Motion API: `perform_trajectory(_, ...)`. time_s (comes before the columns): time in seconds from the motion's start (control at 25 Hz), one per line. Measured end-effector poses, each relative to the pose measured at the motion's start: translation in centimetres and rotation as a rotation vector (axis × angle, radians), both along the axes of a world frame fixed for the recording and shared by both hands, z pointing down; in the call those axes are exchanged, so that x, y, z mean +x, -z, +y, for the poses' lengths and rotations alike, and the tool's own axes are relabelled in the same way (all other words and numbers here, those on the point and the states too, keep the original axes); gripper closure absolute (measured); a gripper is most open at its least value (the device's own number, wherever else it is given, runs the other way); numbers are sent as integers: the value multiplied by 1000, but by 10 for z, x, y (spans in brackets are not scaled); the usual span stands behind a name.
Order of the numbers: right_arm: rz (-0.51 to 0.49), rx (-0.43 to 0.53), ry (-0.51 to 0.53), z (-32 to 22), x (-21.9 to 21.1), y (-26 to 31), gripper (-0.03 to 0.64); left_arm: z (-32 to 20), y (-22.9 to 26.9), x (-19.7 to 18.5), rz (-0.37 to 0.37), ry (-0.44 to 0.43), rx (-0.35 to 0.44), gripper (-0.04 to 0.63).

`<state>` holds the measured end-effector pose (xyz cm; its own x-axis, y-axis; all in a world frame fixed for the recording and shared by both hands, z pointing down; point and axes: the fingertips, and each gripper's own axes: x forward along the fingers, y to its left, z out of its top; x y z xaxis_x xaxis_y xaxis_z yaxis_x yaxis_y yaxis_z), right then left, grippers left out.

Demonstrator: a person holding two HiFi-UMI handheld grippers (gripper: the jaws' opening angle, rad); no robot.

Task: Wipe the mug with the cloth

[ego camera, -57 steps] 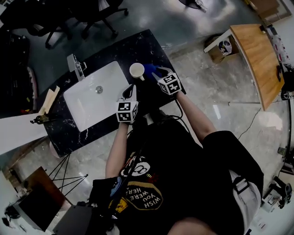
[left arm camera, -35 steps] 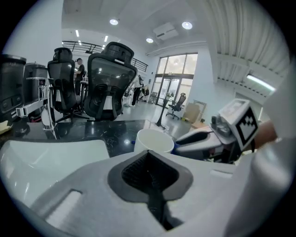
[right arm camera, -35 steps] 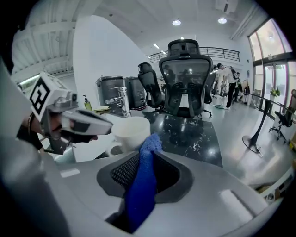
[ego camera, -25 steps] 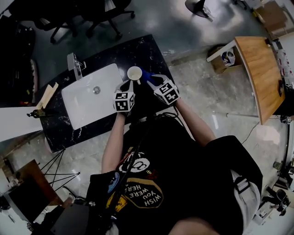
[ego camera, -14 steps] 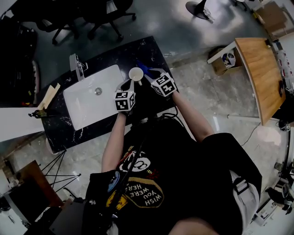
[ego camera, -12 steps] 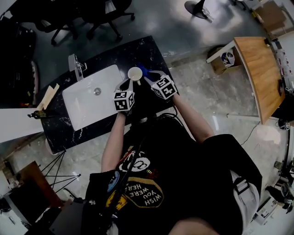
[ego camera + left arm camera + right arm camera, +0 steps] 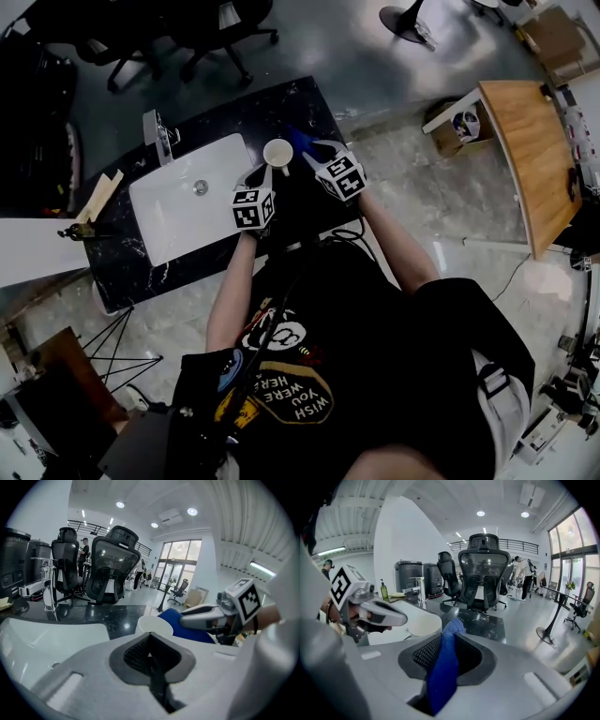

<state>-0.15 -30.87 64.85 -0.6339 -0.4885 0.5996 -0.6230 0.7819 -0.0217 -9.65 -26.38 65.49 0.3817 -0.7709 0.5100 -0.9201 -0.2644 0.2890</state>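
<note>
A cream mug (image 7: 278, 151) stands on the black counter (image 7: 239, 108), just right of the sink. My left gripper (image 7: 267, 174) reaches it from the near side and is shut; a sliver of white, seemingly the mug's handle, shows between its pads. In the left gripper view the mug's rim (image 7: 154, 624) rises right behind that gripper (image 7: 150, 651). My right gripper (image 7: 307, 150) is shut on a blue cloth (image 7: 297, 139), which lies against the mug's right side. The right gripper view has the cloth (image 7: 443, 667) running up between the pads toward the mug (image 7: 423, 623).
A white sink basin (image 7: 178, 211) with a chrome faucet (image 7: 157, 136) fills the counter's left part. Office chairs (image 7: 202, 33) stand beyond the counter. A wooden table (image 7: 525, 141) is off to the right. A soap bottle (image 7: 384, 592) stands near the faucet.
My left gripper has moved up from the counter's near side to the mug and stays there. The right gripper with the cloth has shifted slightly along the mug's right side.
</note>
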Motion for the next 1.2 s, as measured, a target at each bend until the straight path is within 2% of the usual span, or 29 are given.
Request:
perform_trajectory(0.12,56,13,43,-15,-15,-8,524,0,1,1,-3,-5,-3,592)
perform_trajectory(0.24,85,11,108,-2,-22,-15,524,0,2,3,-4,-14,-4,592)
perform_trajectory(0.44,43,29,145,33,-24,-3,525,-3,8,13,35,-17,12,592)
perform_trajectory(0.6,51,36,208,54,-22,1,525,-3,13,23,40,-30,26,592)
perform_trajectory(0.68,73,48,196,50,-15,-2,525,-3,16,22,40,-17,36,592)
perform_trajectory(0.76,66,56,137,34,-8,0,525,-3,17,17,44,-1,37,592)
perform_trajectory(0.88,66,65,94,11,-10,2,525,-3,12,6,33,24,18,592)
perform_trajectory(1.04,118,30,152,26,-11,-19,525,-1,3,4,35,32,-9,592)
perform_trajectory(1.2,49,43,230,67,-17,-5,525,-3,5,4,65,55,1,592)
